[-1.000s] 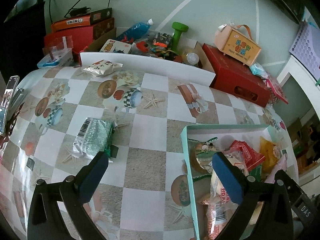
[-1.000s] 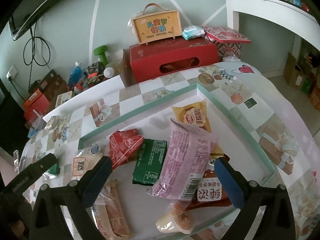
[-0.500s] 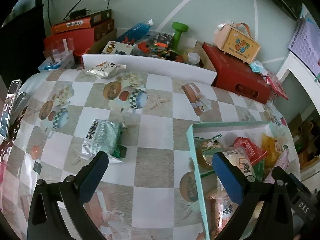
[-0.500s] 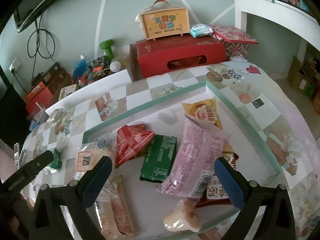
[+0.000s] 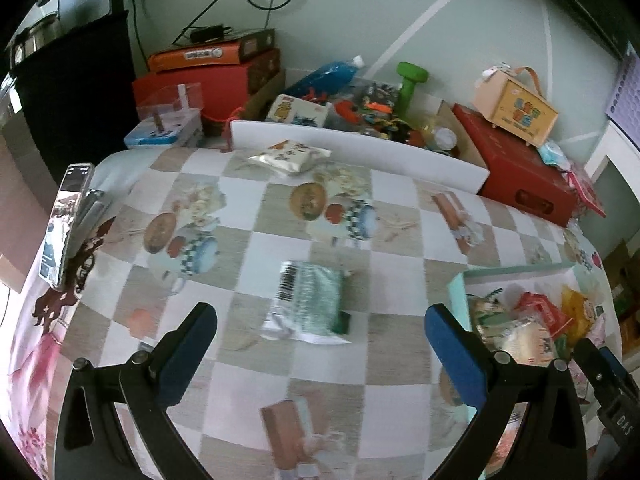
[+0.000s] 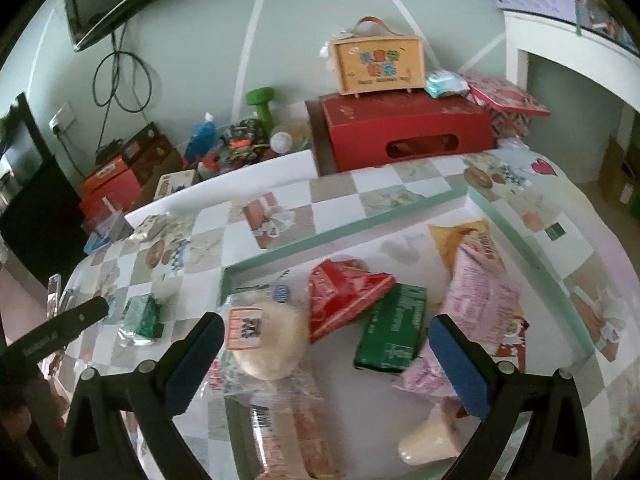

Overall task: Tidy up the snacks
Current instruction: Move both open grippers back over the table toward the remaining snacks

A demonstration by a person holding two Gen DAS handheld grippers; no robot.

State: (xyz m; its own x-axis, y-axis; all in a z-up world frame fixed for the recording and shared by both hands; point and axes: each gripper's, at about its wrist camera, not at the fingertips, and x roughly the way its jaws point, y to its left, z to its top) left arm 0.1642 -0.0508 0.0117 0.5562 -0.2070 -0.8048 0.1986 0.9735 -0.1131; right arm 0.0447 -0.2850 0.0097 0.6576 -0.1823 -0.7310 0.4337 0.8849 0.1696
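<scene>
Checkered tablecloth lies bare around the green snack packet, whose barcode faces up; no brand is legible. Left gripper hovers just short of it, jaws spread wide and empty. Only the right wrist view shows the mint tray fully, snacks piled under the right gripper, also spread and empty.

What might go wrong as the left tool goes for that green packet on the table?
The green snack packet lies flat, so the open left tool may only pinch its crinkly edge and drop it. The teal tray is already crowded, so adding it could push snacks over the rim.
</scene>
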